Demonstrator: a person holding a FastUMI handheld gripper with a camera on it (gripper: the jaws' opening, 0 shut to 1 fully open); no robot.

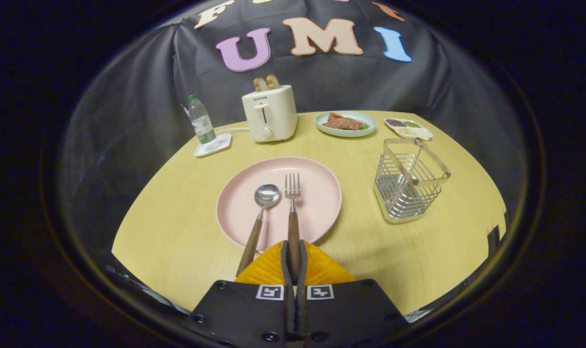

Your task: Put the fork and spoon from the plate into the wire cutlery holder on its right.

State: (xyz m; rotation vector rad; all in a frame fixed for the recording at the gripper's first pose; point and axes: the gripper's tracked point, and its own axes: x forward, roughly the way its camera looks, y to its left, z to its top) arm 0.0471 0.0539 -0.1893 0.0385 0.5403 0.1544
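On the pink plate [317, 212], beside the spoon [264, 203], lies the fork [293, 212]; my gripper [293, 263] pinches its wooden handle end. Stiff, light, slippery; the wire holder [408, 183] stands right of the plate.

brand word SUPOR on the toaster [269, 113] front, bottle [200, 120] label too small to read

A cream two-slot toaster [269, 114] stands on the pale wooden table [177, 232]. Left of it, a clear plastic bottle [200, 120]; right, a pale-blue food plate [346, 123], then a white sectioned dish [408, 128].
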